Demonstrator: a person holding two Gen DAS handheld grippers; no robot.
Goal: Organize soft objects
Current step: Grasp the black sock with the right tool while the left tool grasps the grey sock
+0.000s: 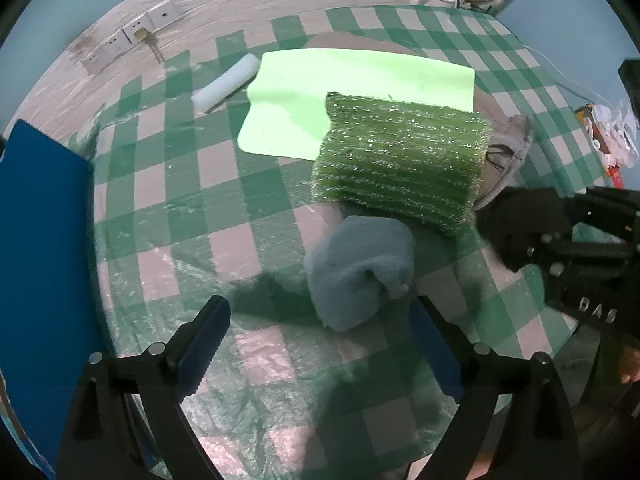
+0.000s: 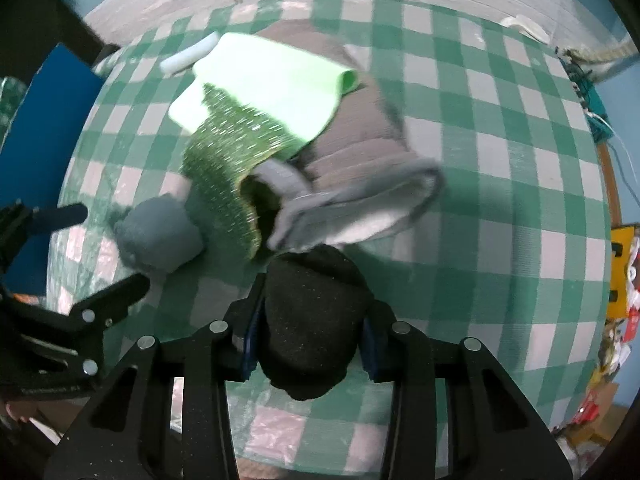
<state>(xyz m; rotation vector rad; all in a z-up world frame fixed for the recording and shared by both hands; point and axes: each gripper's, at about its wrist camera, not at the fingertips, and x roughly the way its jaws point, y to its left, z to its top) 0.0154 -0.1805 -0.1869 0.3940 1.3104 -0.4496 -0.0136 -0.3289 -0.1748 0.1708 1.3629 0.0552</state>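
Note:
My left gripper (image 1: 320,340) is open, its fingers either side of the near end of a blue-grey rolled sock (image 1: 360,270) lying on the checked tablecloth. A glittery green scrub pad (image 1: 404,160) lies just beyond it on a light green cloth (image 1: 344,84). My right gripper (image 2: 310,340) is shut on a black rolled sock (image 2: 312,324) and holds it above the table. In the right wrist view, the blue-grey sock (image 2: 160,236), green pad (image 2: 232,152), green cloth (image 2: 272,80) and a grey slipper (image 2: 360,204) lie ahead.
A white foam piece (image 1: 226,82) lies at the far left of the green cloth. A blue board (image 1: 44,248) stands at the left table edge. A power strip (image 1: 132,36) sits on the white surface behind. Packets (image 1: 608,132) clutter the right.

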